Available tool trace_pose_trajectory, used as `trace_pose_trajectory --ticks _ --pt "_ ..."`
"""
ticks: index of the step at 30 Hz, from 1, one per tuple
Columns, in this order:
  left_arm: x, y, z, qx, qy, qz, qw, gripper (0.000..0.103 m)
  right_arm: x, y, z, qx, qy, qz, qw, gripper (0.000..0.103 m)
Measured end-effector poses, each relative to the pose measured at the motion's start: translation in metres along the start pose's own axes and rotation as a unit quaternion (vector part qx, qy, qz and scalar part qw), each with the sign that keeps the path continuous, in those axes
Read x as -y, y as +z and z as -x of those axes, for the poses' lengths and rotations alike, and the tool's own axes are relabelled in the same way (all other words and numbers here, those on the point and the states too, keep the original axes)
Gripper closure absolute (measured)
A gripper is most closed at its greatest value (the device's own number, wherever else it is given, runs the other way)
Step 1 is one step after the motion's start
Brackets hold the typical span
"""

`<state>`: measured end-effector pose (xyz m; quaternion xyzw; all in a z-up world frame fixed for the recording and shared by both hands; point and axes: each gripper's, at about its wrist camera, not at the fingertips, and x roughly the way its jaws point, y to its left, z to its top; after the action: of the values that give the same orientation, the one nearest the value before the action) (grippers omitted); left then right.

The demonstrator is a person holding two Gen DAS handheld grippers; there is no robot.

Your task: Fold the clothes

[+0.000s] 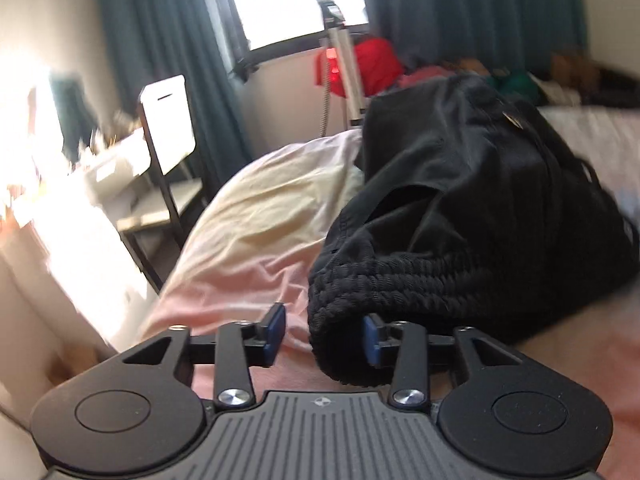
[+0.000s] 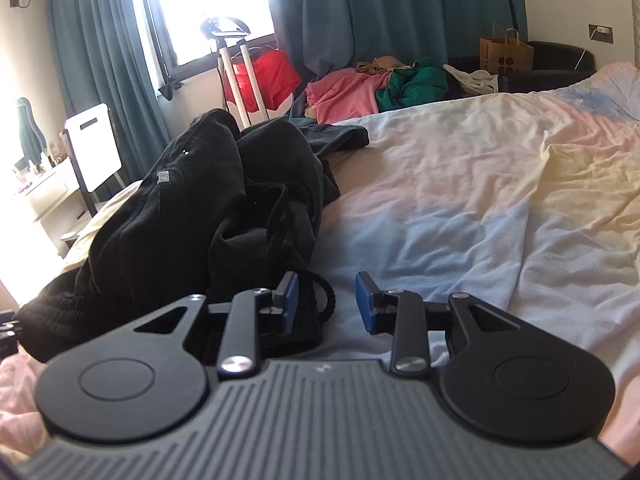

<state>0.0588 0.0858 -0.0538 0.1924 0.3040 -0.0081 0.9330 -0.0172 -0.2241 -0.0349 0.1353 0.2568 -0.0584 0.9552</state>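
Left wrist view shows the left gripper (image 1: 324, 330) with its fingers spread, the ribbed waistband (image 1: 360, 280) of the black trousers (image 1: 460, 200) reaching in between them from the right; the right pad sits at the band, but neither pad presses on it. Right wrist view shows the right gripper (image 2: 326, 302) with its fingers also parted and nothing pinched; the drawcord (image 2: 324, 300) of the same trousers loops just inside its left pad.

Taking the trousers as the landmark: they lie in a crumpled heap on the pastel bedsheet (image 2: 460, 184), waistband end nearest both grippers, legs bunched up behind. The step in hand looks like seizing the waistband, before any spreading or folding. The next move probably calls for each gripper to close on the band at separate spots, then pull the garment flat.

Right of the trousers the sheet is broad and free, good room for laying them out. Left of them the bed's edge drops off close by, with a white chair (image 1: 168, 120) and a desk (image 1: 112, 168) beyond. Behind them stand a steamer stand (image 2: 240, 80) and a pile of coloured clothes (image 2: 376, 86), well apart
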Motion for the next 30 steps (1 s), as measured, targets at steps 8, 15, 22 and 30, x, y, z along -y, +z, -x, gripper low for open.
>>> trace_pose_trajectory --ticks 8,15,22,30 --pt "0.093 -0.019 -0.003 0.065 0.064 -0.244 0.9654 0.029 0.013 0.000 -0.002 -0.015 -0.014 -0.038 0.999 0.067" --pt "0.133 -0.004 -0.022 0.151 0.091 -0.303 0.9365 0.034 0.028 -0.002 -0.004 -0.018 -0.009 -0.073 0.997 0.067" --pt "0.078 0.042 -0.019 0.185 0.029 -0.071 0.9797 0.090 0.022 -0.008 -0.012 -0.018 0.024 -0.068 0.997 0.066" --pt "-0.070 0.057 -0.009 0.194 0.014 0.292 0.9366 0.093 -0.026 -0.025 -0.017 -0.007 0.103 0.009 0.995 0.038"
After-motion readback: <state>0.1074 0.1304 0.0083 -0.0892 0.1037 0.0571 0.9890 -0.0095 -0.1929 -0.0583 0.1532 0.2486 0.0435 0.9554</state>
